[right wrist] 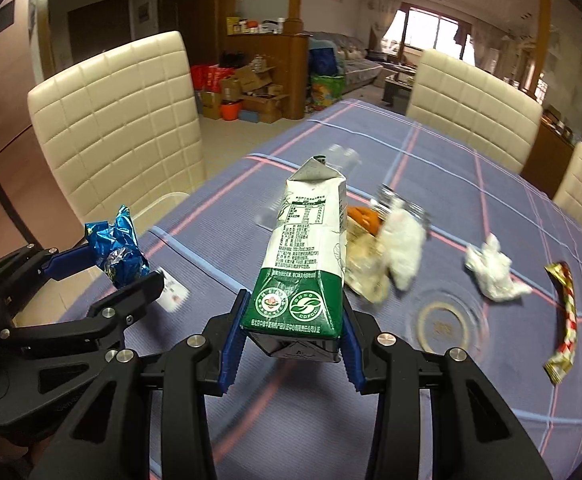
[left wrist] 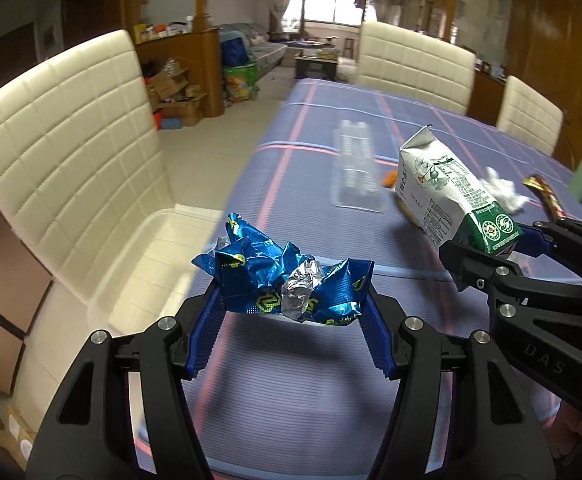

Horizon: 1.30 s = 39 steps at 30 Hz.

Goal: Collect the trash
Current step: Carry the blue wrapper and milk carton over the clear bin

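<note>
Item one: crumpled blue wrapper (left wrist: 287, 280), clamped in my left tongs (left wrist: 291, 312); light, crackly, slips easily.

Item two: milk carton (right wrist: 303, 264), pinched at its base by my right tongs (right wrist: 293, 332); stiff, probably empty.

Ahead: tissue (right wrist: 491, 268), candy wrapper (right wrist: 563, 320), clear tray (left wrist: 357, 168), unobstructed on the table (right wrist: 471, 168).

Crumpled blue foil wrapper (left wrist: 291, 280) and green-white carton (right wrist: 307, 264) (top torn open, seemingly empty) held above table
</note>
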Motion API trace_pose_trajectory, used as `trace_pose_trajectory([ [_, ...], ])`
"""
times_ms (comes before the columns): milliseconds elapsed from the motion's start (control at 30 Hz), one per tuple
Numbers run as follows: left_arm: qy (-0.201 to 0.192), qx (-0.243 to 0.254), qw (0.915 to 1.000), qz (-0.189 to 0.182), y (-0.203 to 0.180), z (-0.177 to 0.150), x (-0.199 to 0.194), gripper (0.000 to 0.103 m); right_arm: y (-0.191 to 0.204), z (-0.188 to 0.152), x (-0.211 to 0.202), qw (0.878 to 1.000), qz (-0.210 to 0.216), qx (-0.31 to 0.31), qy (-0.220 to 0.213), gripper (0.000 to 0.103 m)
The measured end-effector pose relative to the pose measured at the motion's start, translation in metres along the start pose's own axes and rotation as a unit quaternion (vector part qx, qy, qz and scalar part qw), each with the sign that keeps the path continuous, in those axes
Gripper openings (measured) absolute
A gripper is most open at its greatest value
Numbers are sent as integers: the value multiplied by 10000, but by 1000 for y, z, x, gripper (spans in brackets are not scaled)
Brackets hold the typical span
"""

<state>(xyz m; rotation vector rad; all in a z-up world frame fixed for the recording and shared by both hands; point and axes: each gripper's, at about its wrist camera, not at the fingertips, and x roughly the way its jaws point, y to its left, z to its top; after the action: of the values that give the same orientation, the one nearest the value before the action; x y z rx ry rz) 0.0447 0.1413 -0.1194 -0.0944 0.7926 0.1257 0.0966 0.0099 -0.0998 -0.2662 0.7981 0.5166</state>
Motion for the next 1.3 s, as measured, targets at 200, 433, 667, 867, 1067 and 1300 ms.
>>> trace_pose_trajectory([
  [200, 58, -193, 9994, 266, 34, 7, 11, 63, 23, 18, 19, 9995, 204, -234, 38, 40],
  [433, 95, -337, 9983, 458, 64, 12, 21, 63, 40, 34, 38, 9986, 328, -389, 112, 40],
  [667, 133, -552, 9968, 559, 91, 17, 30, 63, 63, 49, 53, 9971, 450, -602, 148, 40],
  [867, 138, -612, 9960, 636, 105, 17, 33, 63, 83, 57, 60, 9955, 497, -806, 83, 40],
  [1067, 212, -693, 9954, 631, 116, 16, 41, 63, 95, 58, 67, 9945, 372, -982, 13, 40],
  [1300, 236, -730, 9949, 656, 126, 18, 47, 63, 102, 65, 72, 9937, 426, -1036, -34, 40],
])
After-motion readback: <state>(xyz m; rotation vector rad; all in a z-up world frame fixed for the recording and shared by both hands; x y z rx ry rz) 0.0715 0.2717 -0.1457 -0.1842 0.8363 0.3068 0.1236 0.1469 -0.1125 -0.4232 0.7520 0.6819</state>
